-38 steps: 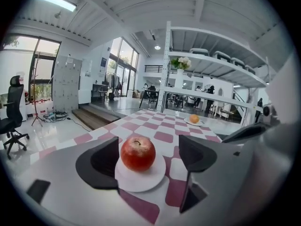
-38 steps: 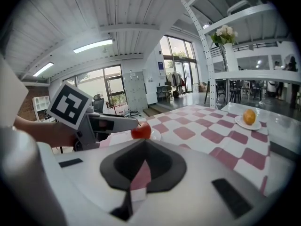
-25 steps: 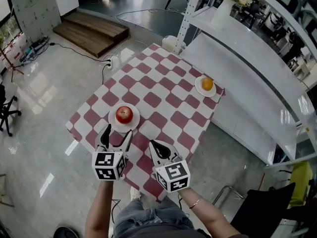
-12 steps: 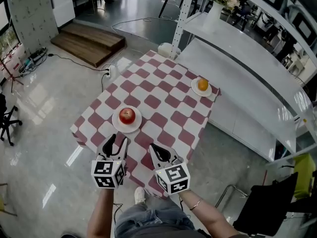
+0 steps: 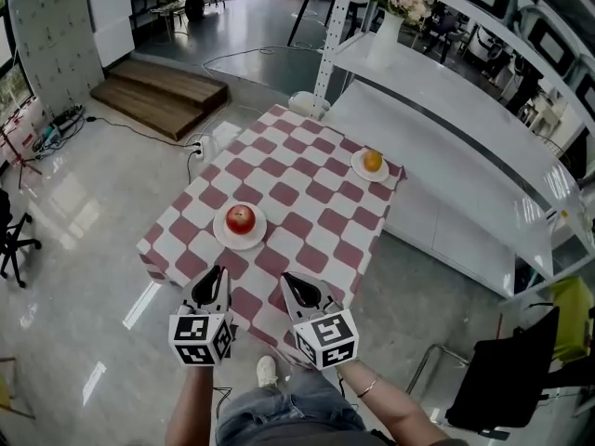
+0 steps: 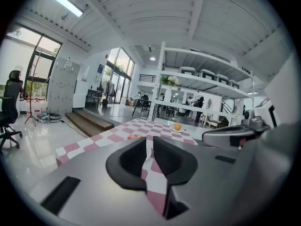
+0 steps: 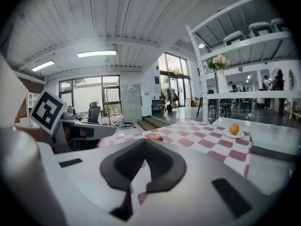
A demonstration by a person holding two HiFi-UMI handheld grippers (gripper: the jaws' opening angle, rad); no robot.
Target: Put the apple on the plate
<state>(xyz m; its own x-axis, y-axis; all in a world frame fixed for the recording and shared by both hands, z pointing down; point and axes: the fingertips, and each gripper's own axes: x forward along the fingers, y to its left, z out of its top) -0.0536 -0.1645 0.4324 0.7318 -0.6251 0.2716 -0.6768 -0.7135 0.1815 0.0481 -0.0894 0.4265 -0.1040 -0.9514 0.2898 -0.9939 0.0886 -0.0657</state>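
A red apple sits on a white plate at the near left of the checkered table. Both grippers hang off the table's near edge, short of the plate. My left gripper has just been closing; its jaws now stand shut with nothing between them. My right gripper is shut and empty too. In the left gripper view the apple peeks over the left gripper. In the right gripper view the apple shows beyond the right gripper.
An orange lies on a small white plate at the table's far right corner. A long white counter runs along the right side. A wooden step and a black chair stand on the glossy floor to the left.
Both grippers have drawn back from the table toward the person. The left jaws, open by the plate a second ago, have closed. The apple stays on its plate.
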